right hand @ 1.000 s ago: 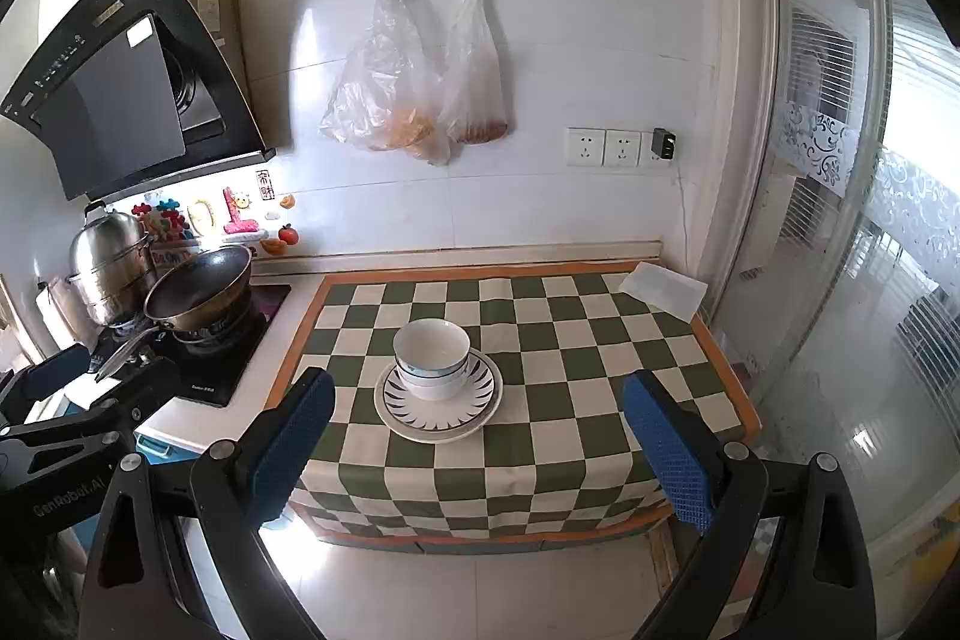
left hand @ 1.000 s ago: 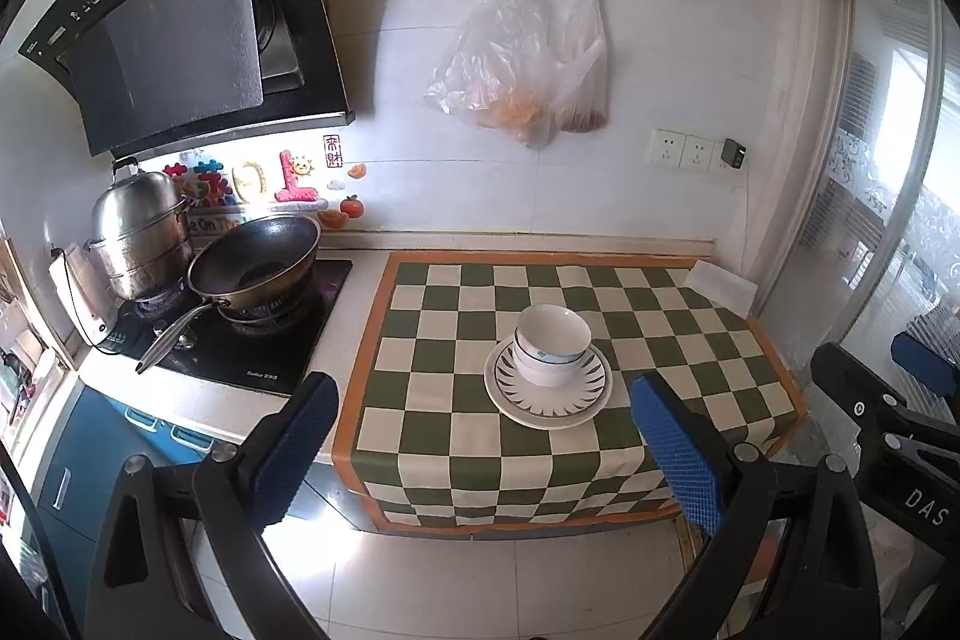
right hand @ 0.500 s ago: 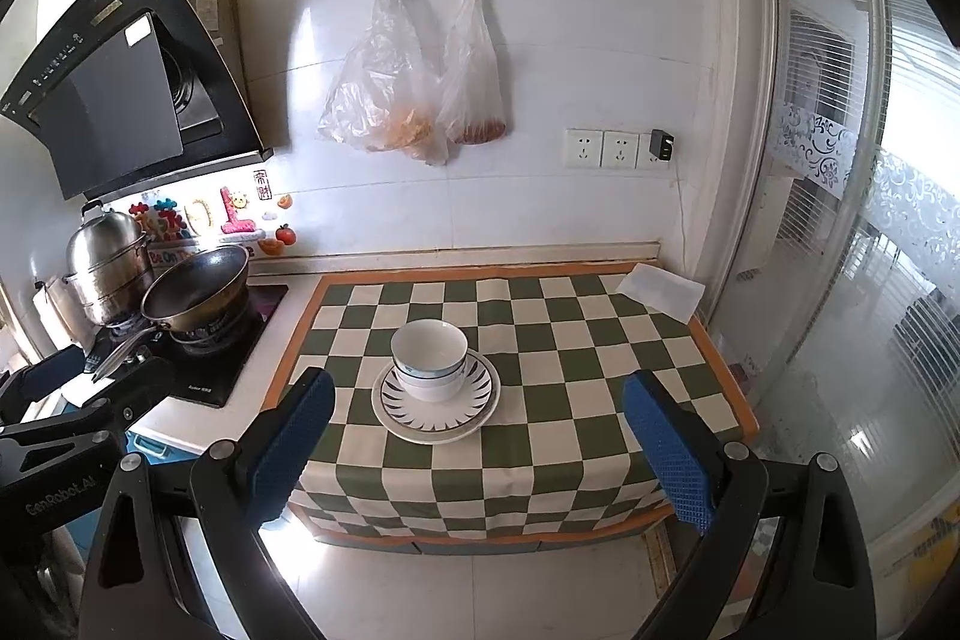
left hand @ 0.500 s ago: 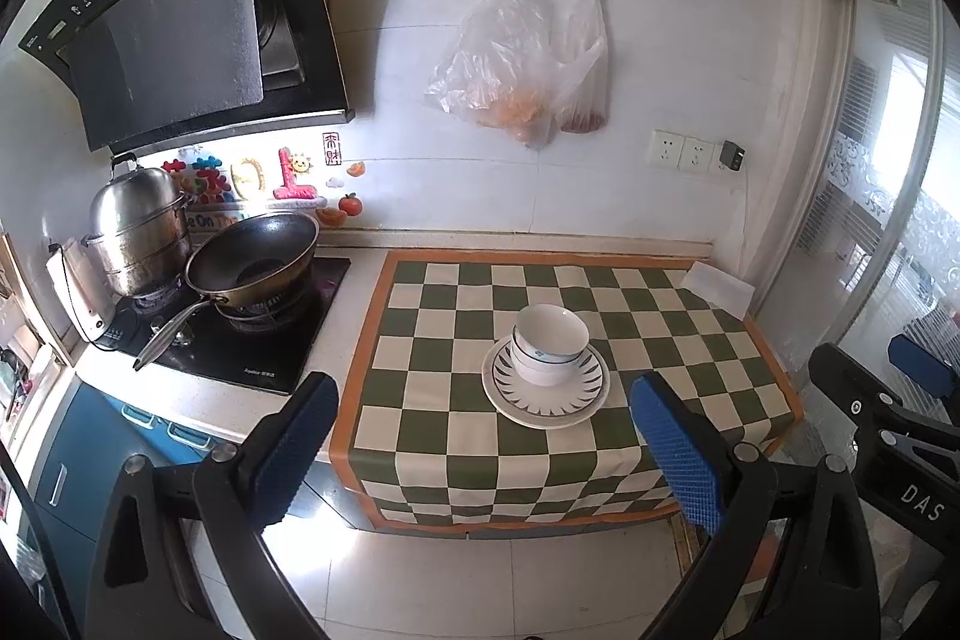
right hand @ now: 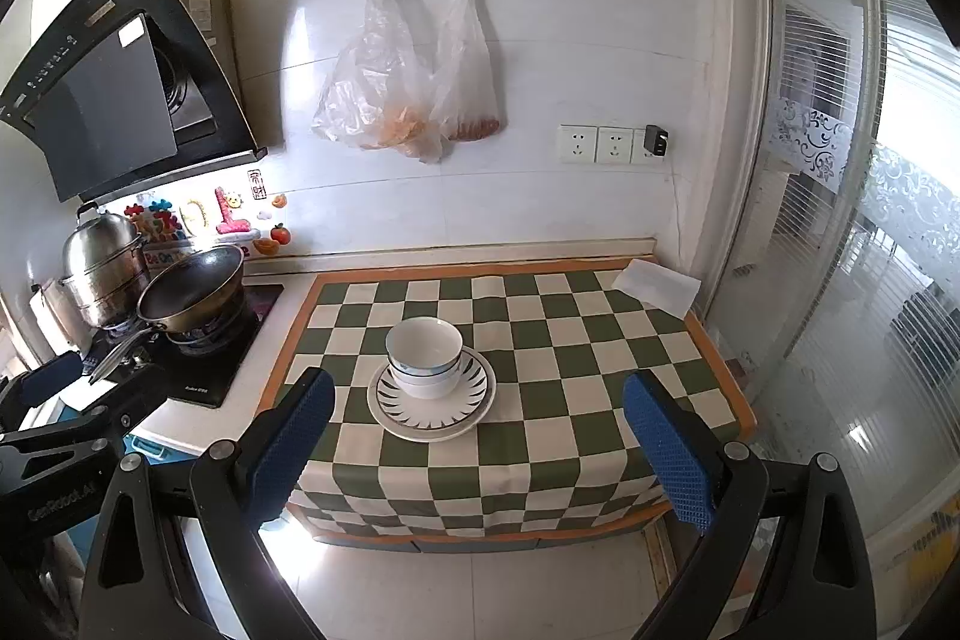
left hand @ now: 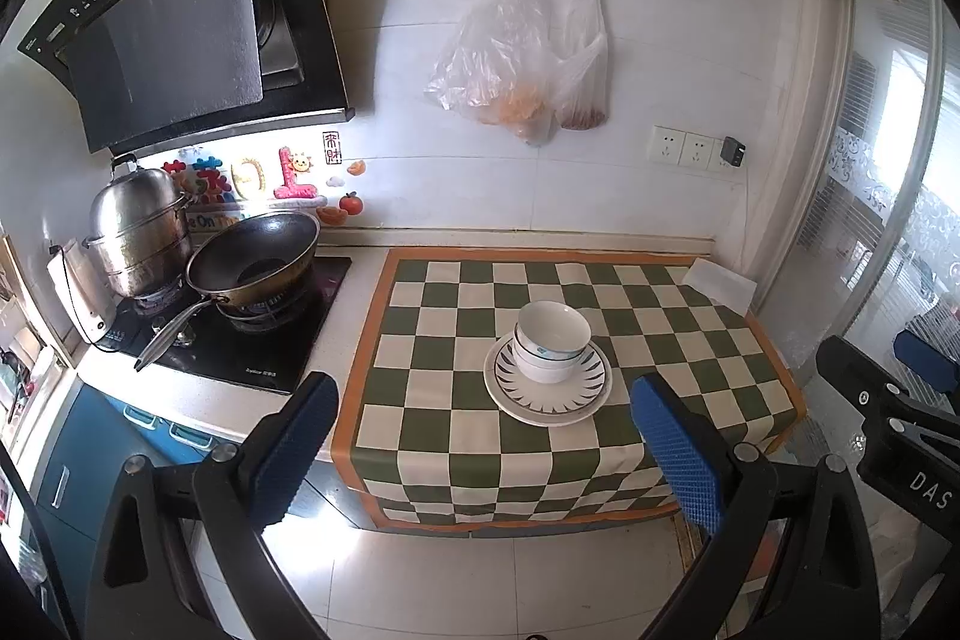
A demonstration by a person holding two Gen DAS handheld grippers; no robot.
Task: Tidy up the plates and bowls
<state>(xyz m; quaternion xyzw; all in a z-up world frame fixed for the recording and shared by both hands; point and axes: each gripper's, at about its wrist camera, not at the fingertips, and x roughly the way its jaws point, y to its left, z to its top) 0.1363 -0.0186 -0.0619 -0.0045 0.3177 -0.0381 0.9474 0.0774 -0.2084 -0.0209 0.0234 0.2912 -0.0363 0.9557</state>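
Observation:
White bowls (left hand: 552,340) (right hand: 424,355) are nested in a stack on a white plate with a dark spiked rim pattern (left hand: 576,400) (right hand: 456,412). The plate rests on a green and cream checked cloth (left hand: 444,346) (right hand: 570,358) covering the counter. My left gripper (left hand: 486,442) hangs open in front of the counter edge, well short of the plate, with nothing between its blue pads. My right gripper (right hand: 480,442) is likewise open and empty, back from the counter. Each gripper shows at the edge of the other's view.
A wok (left hand: 252,268) and a steel steamer pot (left hand: 138,232) sit on the black hob at the left, under a range hood (left hand: 180,22). Plastic bags (left hand: 516,64) hang on the wall. A folded white paper (right hand: 657,285) lies at the cloth's back right corner. A glass door stands at the right.
Both views have drawn back slightly from the counter; the plate and bowls look a little smaller. The stack has not moved and both grippers stay open.

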